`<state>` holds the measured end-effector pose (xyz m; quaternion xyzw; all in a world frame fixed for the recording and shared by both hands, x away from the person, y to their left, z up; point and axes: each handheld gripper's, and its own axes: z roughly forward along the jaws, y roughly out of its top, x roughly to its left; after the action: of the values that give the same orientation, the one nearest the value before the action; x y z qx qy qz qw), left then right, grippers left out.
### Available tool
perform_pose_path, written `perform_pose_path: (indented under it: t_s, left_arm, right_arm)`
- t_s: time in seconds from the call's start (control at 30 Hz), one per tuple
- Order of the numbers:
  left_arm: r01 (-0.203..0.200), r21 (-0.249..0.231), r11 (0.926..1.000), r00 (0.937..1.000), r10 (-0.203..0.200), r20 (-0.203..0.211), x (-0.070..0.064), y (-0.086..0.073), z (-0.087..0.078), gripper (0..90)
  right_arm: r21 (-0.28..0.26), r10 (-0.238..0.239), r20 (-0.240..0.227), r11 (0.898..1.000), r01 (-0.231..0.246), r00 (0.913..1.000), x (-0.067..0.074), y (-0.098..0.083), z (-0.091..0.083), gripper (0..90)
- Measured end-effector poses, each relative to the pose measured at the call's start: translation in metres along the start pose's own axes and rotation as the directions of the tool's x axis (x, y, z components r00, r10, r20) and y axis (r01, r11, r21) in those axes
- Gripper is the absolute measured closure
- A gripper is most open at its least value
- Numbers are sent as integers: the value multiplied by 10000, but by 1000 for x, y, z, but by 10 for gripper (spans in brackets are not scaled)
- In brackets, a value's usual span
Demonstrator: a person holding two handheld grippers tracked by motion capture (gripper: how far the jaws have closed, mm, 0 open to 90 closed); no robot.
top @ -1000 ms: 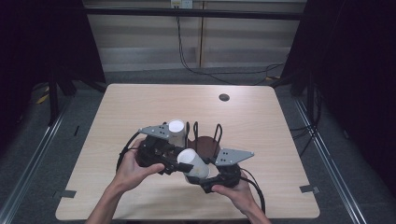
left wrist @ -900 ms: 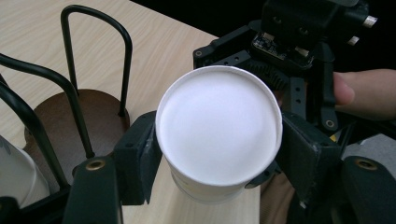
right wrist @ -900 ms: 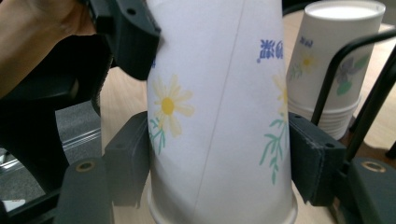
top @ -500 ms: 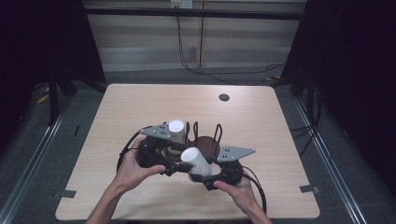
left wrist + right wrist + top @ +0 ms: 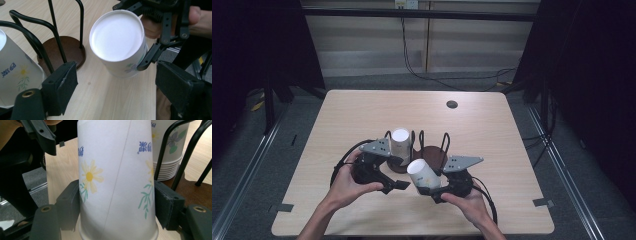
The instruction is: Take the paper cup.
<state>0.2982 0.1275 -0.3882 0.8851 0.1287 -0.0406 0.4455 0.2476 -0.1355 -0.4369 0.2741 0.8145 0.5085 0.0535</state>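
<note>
A white paper cup printed with flowers sits upside down, tilted, just in front of the wire cup rack. The right gripper clamps it by the sides. The left gripper, just beside the cup, has just been opening its jaws, which stand apart with nothing pressed between them. A stack of cups rests in the rack's left side.
</note>
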Motion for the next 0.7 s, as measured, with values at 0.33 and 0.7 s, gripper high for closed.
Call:
perform_pose_path:
  t_s: [0.33, 0.7]
  left_arm:
    - [41, 442, 9990, 9990, -22, -440, 4, -8, 1, 185]
    - [-156, 878, 9960, 9996, 177, -238, 4, -17, 11, 185]
  right_arm:
    - [902, -513, 39, 9946, 507, 9987, -6, 20, -12, 304]
    - [2458, -683, -353, 9664, 749, 9970, -8, 22, 1, 307]
